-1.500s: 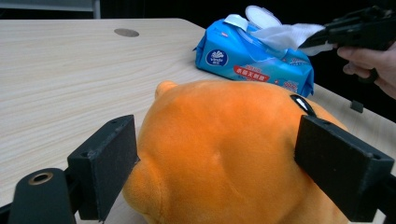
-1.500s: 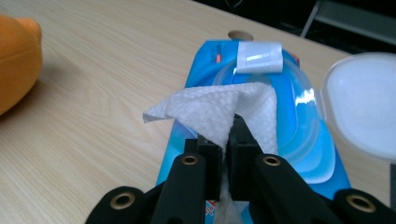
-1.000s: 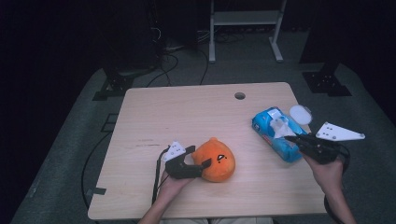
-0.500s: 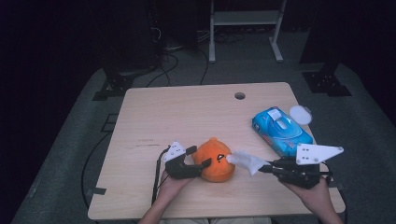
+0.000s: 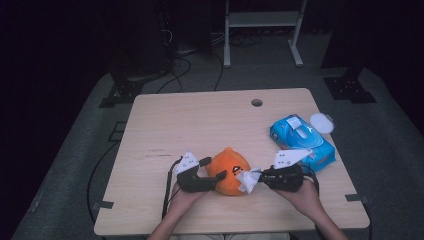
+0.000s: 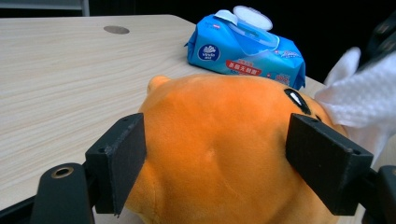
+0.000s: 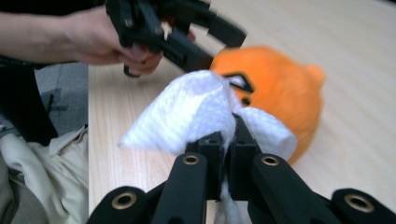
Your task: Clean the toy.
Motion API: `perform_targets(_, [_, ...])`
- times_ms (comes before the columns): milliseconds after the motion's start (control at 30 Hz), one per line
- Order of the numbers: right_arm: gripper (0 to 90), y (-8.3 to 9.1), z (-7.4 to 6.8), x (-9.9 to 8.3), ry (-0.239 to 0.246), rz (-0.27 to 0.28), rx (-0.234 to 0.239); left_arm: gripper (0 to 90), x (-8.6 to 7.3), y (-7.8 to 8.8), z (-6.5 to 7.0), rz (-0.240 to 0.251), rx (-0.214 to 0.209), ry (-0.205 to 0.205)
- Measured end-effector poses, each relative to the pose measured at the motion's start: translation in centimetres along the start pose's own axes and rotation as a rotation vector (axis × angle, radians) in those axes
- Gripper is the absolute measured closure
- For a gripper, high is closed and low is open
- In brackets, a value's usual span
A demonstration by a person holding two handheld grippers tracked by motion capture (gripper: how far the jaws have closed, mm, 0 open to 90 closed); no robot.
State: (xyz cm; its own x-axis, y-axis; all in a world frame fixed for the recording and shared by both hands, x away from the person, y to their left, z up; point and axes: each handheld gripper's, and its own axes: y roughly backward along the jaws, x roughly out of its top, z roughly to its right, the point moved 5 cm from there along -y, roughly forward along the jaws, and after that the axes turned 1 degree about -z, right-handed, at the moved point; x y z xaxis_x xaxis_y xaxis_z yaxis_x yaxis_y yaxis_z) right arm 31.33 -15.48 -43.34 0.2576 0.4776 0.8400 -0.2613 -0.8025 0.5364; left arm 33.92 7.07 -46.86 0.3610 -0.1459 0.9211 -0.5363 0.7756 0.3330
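An orange plush toy with a black eye lies near the table's front edge. My left gripper grips it from the left; in the left gripper view both pads press into the plush's sides, and the jaws have just been closing on it. My right gripper comes in from the right, shut on a crumpled white wipe. In the right gripper view the wipe bunches out of the closed jaws and touches the plush's face.
A blue pack of wet wipes lies at the right of the wooden table, with a round white lid beside it. A cable hole sits near the far edge. Dark stands and cables lie on the floor beyond.
My right gripper has carried the white wipe from the blue pack leftward and slightly down to the plush's face. The left gripper has stayed on the plush.
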Motion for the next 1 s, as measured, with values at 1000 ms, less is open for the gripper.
perform_targets(1000, [81.4, -1.4, 2.4, -1.7, -0.007, 0.04, -0.177, 22.8, 0.5, 0.1, 0.4, -0.037, -0.037, -0.037])
